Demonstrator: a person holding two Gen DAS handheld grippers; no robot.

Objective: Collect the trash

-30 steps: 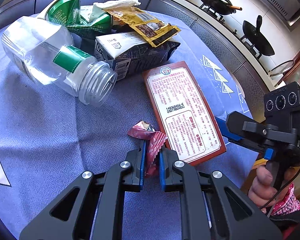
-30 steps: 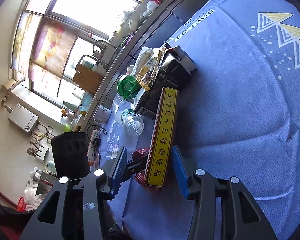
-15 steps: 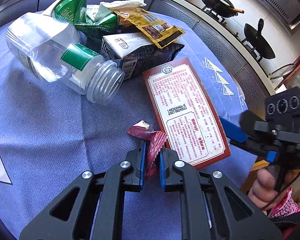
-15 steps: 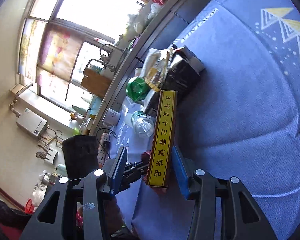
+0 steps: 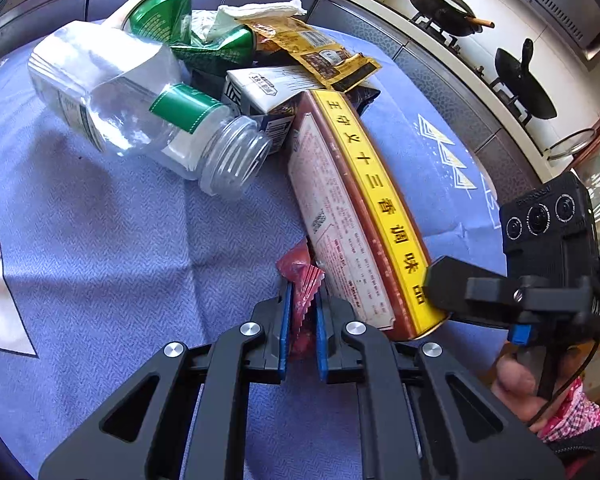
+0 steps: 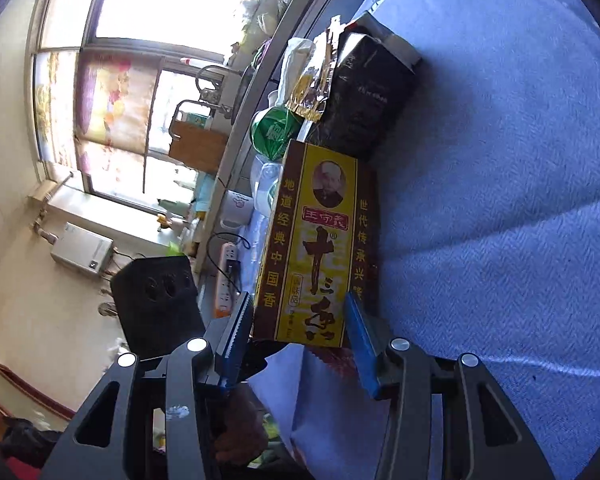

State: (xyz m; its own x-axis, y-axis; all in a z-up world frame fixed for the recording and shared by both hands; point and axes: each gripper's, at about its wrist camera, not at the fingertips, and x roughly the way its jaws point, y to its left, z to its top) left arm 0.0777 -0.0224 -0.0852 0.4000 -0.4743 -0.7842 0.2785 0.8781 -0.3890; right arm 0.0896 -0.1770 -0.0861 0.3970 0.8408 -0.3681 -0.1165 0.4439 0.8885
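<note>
While the left gripper (image 5: 301, 312) pinches a red wrapper (image 5: 300, 276), the right gripper (image 6: 296, 336) clamps the seasoning box (image 5: 364, 216) on edge, long axis toward 11 o'clock; the uncapped bottle (image 5: 140, 108) lies empty.

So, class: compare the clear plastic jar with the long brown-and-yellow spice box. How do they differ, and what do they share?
The clear plastic jar is see-through and round-mouthed; the spice box is opaque, flat-sided card. The jar lies on the blue cloth untouched; the box is tipped up on an edge between the right tongs. The jar carries a green label, the box yellow print. Both are empty-looking packaging beside the trash pile.
</note>
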